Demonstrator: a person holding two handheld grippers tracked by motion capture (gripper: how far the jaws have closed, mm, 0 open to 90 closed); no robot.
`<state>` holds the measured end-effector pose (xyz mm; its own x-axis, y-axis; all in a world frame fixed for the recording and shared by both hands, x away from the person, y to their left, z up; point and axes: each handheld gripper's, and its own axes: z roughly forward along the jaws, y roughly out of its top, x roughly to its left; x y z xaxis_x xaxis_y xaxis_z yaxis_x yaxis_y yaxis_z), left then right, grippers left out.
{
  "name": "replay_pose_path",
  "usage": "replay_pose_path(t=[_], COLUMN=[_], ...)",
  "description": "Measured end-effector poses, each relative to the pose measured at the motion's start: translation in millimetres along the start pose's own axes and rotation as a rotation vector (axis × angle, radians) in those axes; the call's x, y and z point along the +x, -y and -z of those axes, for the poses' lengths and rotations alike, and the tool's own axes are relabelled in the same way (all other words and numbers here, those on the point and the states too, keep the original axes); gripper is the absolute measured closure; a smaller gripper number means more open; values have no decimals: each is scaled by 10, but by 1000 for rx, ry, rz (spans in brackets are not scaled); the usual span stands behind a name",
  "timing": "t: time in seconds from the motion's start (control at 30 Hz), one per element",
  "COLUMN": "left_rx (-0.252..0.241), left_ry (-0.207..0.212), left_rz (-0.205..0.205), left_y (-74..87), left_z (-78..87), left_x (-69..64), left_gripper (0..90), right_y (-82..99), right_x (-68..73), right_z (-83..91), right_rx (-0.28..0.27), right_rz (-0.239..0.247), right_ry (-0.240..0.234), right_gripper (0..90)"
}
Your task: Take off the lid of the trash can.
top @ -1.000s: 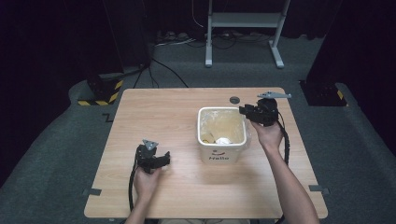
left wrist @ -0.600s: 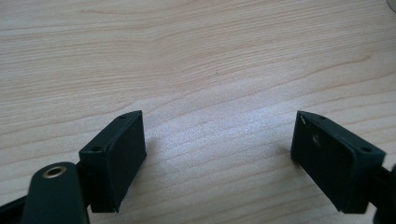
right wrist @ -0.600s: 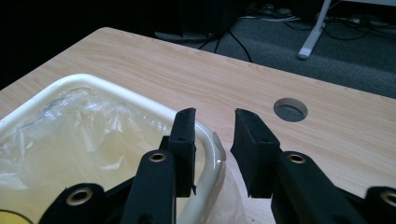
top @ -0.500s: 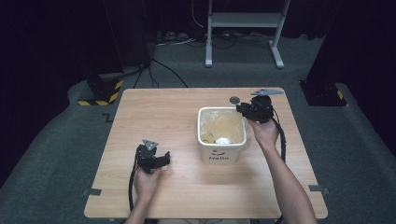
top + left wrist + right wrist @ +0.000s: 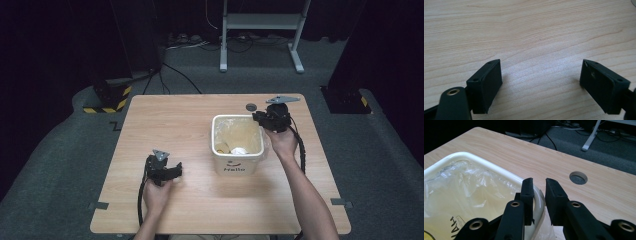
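Observation:
A white bin (image 5: 238, 167) lined with a clear plastic bag (image 5: 461, 185) stands near the table's middle, a crumpled white scrap (image 5: 239, 150) inside it. My right gripper (image 5: 263, 120) is at the bin's far right corner. Its jaws (image 5: 539, 183) have just been closing and now stand narrow, straddling the rim (image 5: 537, 202) and the bag's edge with a gap still showing. My left gripper (image 5: 176, 171) rests on the table left of the bin. Its fingers (image 5: 486, 82) are spread wide over bare wood, nothing between them.
A round cable hole (image 5: 251, 106) sits in the tabletop just behind the bin, also seen past the right jaws as a hole (image 5: 578, 177). Beyond the table's far edge are dark floor, cables and a metal stand (image 5: 260, 22).
The right gripper has shifted a little left onto the bin's far right corner and its jaws have narrowed around the rim. The left gripper has stayed put.

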<state>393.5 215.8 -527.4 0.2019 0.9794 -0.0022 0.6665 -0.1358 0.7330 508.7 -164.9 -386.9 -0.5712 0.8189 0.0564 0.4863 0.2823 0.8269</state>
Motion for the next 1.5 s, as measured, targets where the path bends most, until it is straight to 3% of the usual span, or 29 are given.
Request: replay_pose_path(t=[0.73, 1.5], left_rx=[1, -3], left_ry=[0, -1], left_rz=[1, 3], left_y=[0, 1], left_z=[1, -1], left_x=[-1, -3], left_gripper=[181, 181], right_y=[29, 50], right_x=[25, -1], right_z=[-44, -15], right_rx=[13, -16], right_rz=[25, 21], right_ry=[14, 2], right_gripper=[739, 782])
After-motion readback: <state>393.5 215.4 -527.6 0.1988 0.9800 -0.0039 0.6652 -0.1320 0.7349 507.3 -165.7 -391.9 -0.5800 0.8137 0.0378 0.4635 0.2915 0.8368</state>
